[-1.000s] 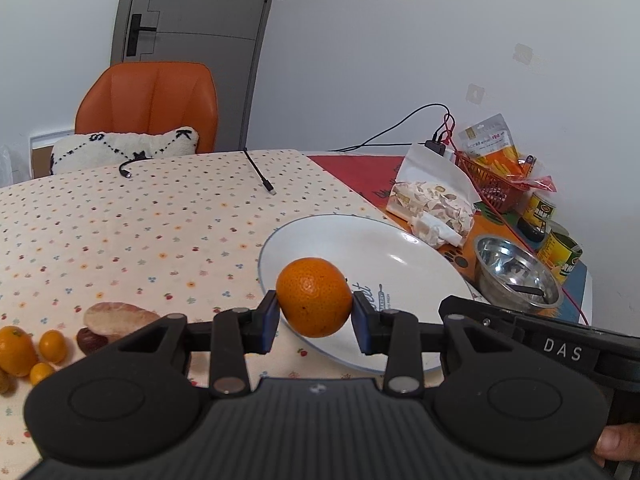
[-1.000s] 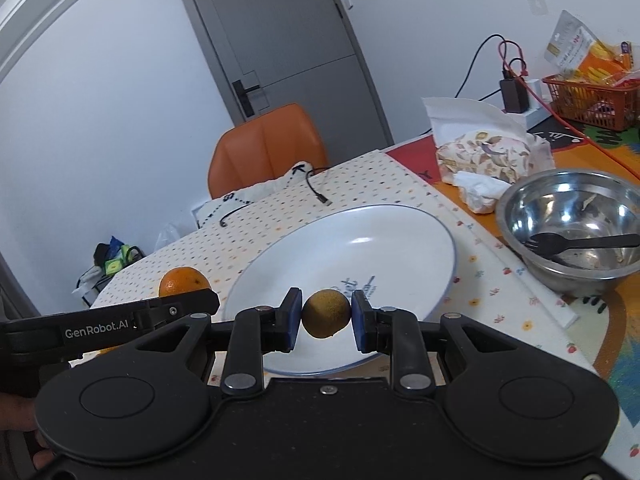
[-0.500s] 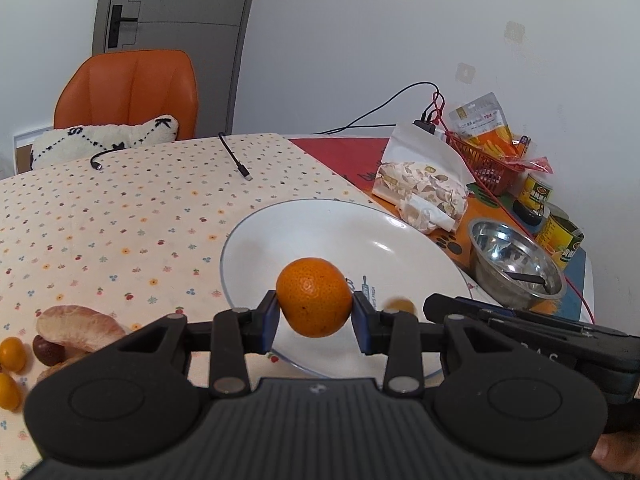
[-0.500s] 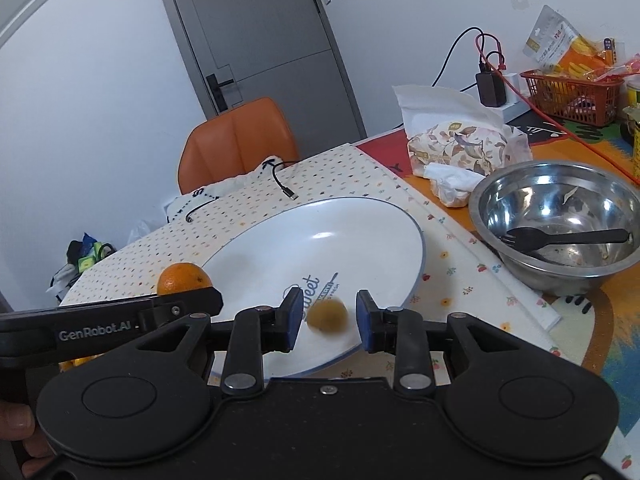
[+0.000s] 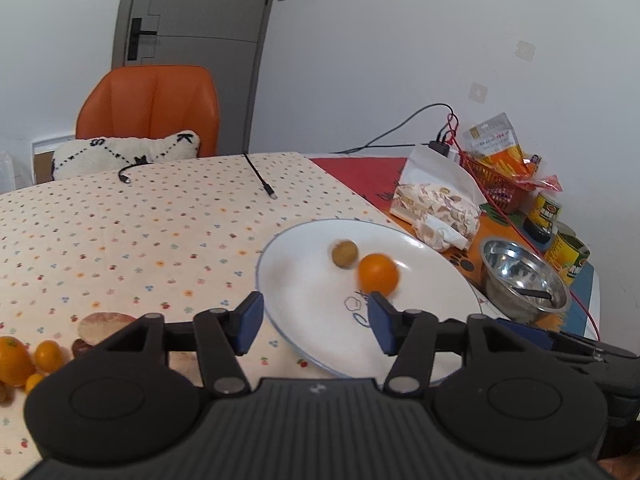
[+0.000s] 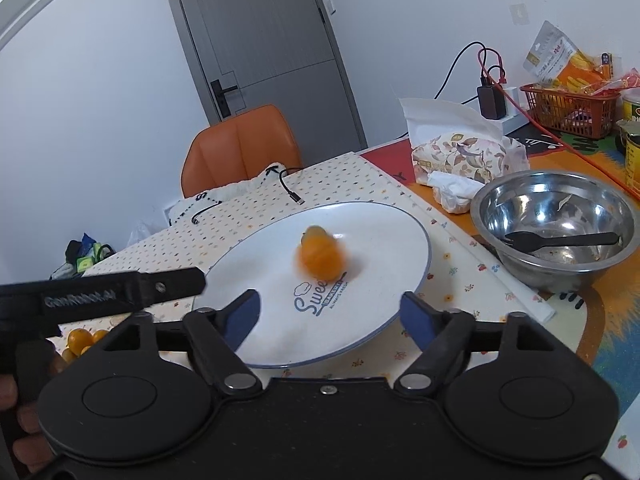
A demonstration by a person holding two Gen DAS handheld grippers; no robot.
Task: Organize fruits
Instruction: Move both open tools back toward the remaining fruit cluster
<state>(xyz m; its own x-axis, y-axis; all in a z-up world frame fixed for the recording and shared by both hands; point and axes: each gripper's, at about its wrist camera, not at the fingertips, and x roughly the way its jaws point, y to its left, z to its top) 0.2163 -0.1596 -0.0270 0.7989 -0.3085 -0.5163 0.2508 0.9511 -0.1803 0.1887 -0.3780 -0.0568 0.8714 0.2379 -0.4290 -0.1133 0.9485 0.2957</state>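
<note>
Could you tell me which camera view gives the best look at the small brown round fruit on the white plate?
The left wrist view: the small brown round fruit sits whole beside the blurred orange on the white plate. In the right wrist view the orange hides nearly all of it.

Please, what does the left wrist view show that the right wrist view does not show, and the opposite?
Only the left wrist view shows the small brown fruit clearly apart from the orange, and the yellow cans beside the steel bowl.

Only the right wrist view shows the black fork lying plainly inside that bowl, the "Sweet" print on the plate, and a pile of things on the floor.

Both show the white plate holding the blurred orange, the orange chair, the grey door, the red basket, and both grippers, left gripper and right gripper, open.
</note>
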